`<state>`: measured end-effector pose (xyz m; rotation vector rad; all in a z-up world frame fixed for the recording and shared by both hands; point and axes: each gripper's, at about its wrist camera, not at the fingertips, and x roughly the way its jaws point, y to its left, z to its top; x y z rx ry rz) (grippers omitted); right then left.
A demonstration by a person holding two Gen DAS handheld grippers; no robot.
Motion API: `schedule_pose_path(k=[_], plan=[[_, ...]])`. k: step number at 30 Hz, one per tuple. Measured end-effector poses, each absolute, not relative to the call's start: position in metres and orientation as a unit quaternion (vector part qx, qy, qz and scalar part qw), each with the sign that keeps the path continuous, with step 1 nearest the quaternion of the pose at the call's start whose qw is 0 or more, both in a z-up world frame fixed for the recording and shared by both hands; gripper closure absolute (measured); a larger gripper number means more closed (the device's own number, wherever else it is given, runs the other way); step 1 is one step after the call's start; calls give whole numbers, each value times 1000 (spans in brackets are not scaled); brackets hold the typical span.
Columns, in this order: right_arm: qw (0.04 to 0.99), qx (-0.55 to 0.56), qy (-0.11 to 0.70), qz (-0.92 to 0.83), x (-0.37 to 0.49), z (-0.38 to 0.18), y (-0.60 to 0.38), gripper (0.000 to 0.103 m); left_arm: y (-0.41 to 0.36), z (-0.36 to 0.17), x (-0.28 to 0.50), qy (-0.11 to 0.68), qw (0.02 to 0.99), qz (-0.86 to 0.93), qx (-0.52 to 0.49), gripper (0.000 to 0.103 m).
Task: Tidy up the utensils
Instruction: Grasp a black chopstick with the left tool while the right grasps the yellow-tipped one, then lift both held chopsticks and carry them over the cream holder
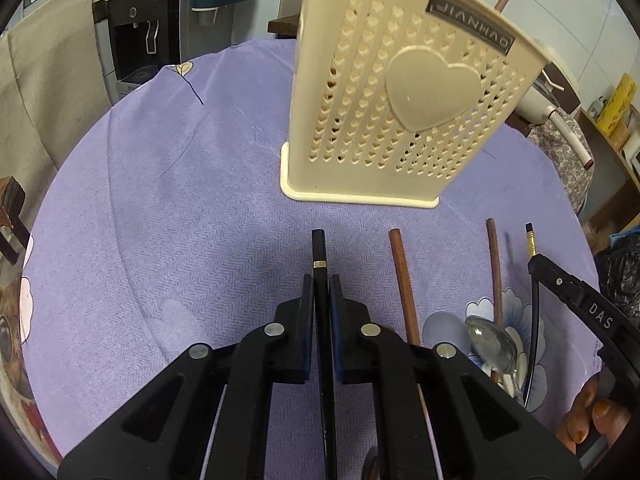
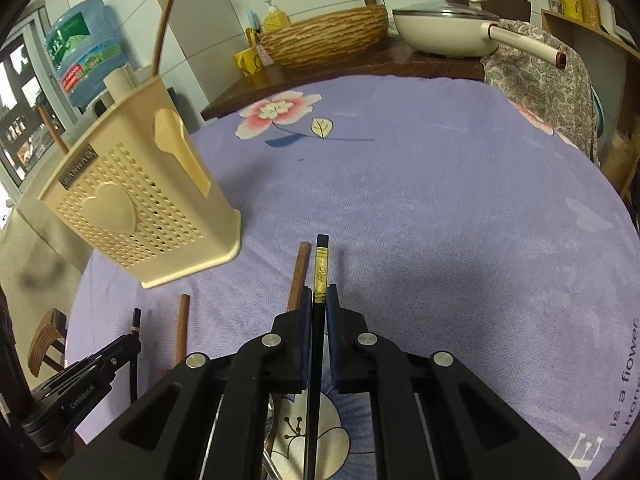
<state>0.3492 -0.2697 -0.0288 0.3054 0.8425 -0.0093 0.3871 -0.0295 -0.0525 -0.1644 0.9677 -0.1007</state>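
While the holder (image 1: 404, 92) stands on the purple cloth (image 1: 180, 200), the left gripper (image 1: 321, 292) is squeezed tight on a black chopstick (image 1: 319, 248). Two brown sticks (image 1: 404, 280) and a spoon (image 1: 492, 344) lie next. The right gripper (image 2: 319, 304) pinches the other chopstick (image 2: 321, 256). They look thin, stiff, slippery; pinching near the top seems best.

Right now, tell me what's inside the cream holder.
A brown stick pokes out of the holder. The holder's walls hide its lower end and anything else inside.
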Motion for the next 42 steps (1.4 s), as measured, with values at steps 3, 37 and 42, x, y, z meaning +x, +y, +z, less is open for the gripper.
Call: schedule_pose_path(k=[3,37,42], plan=[[916,130,380,-13,342,-13,-274,96,-23,-40,381,451,887,-52,-84,95],[960,39,259,102,250,111,-272,96,5,108,269,301,943,-116,-77,95],[957,50,263,111,252,114,-275,96,4,115,272,297,945,-116,-73,96]])
